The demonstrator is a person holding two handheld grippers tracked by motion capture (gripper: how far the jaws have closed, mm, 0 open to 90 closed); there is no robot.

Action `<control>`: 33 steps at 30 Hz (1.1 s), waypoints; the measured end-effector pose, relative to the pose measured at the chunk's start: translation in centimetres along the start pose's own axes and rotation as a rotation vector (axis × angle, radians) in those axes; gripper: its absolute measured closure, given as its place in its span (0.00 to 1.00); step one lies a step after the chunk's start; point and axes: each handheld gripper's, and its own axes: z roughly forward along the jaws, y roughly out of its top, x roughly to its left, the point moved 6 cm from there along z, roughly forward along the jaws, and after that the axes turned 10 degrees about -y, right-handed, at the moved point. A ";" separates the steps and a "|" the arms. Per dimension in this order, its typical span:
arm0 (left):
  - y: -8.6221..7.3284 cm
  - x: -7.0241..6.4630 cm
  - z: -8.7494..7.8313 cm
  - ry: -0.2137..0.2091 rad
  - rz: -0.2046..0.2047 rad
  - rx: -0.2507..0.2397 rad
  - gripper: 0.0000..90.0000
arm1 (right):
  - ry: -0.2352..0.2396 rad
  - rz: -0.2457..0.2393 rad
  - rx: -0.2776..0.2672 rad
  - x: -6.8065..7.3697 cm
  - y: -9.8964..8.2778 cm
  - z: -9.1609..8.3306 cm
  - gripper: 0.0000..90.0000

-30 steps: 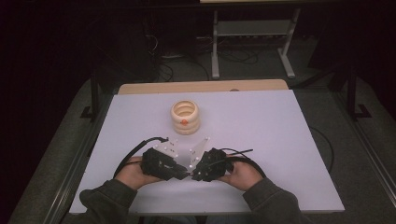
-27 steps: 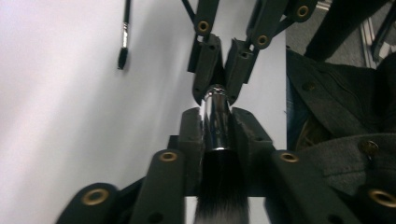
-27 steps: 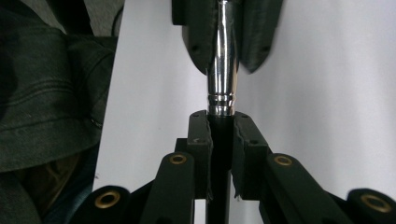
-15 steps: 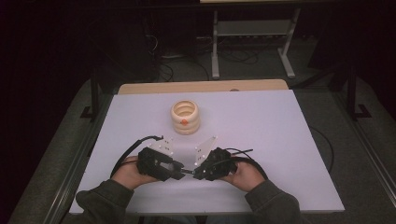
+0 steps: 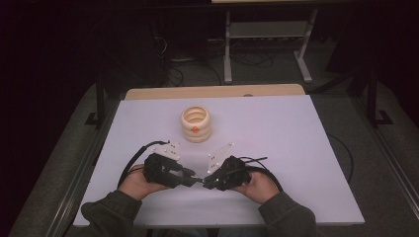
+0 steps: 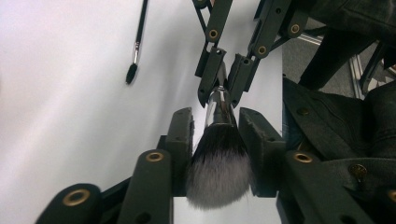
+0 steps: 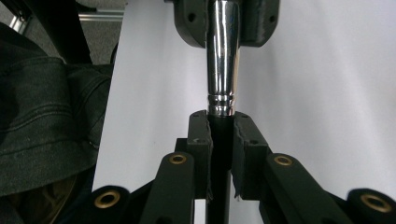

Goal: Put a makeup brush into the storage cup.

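Right tongs [image 7: 219,135]: closed on the black handle of the makeup brush, pads pressing both sides just behind the silver ferrule [image 7: 223,60]; seen from above they sit in the person's right hand [image 5: 259,186], tips turned toward the other tongs.
Left tongs [image 6: 215,140]: jaws have just been closing around the bristle head; the left pad appears to touch the hairs, a thin gap shows at the right pad, so whether they truly grip cannot be told.
Makeup brush [image 6: 218,161]: spans the gap between the two tongs, handle end in the right pair, black bristles with white tips between the left pair's jaws, held above the table.
Meeting point: from above, left tongs [image 5: 193,178] and right tongs [image 5: 203,181] are tip to tip, nearly touching, near the table's front edge.
Left hand [image 5: 136,181]: wrapped around the left tongs' body, cable looping behind it.
Thin brush [image 6: 136,46]: lies flat on the table, beyond the left tongs and to their left, well apart from them.
Ring stack [image 5: 195,123]: cream rings standing upright on the table [image 5: 296,148], beyond both tongs.
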 end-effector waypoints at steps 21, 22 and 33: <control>0.8 -0.6 0.8 0.057 -0.010 0.119 0.85 | -0.070 -0.022 0.040 0.5 1.2 0.6 0.85; 0.8 -0.6 0.8 0.060 -0.007 0.115 0.84 | -0.070 -0.025 0.037 0.5 1.2 0.7 0.85; 0.1 -0.1 -1.2 0.140 -0.043 0.020 0.58 | -0.029 0.095 0.033 -1.6 -0.2 -0.1 0.86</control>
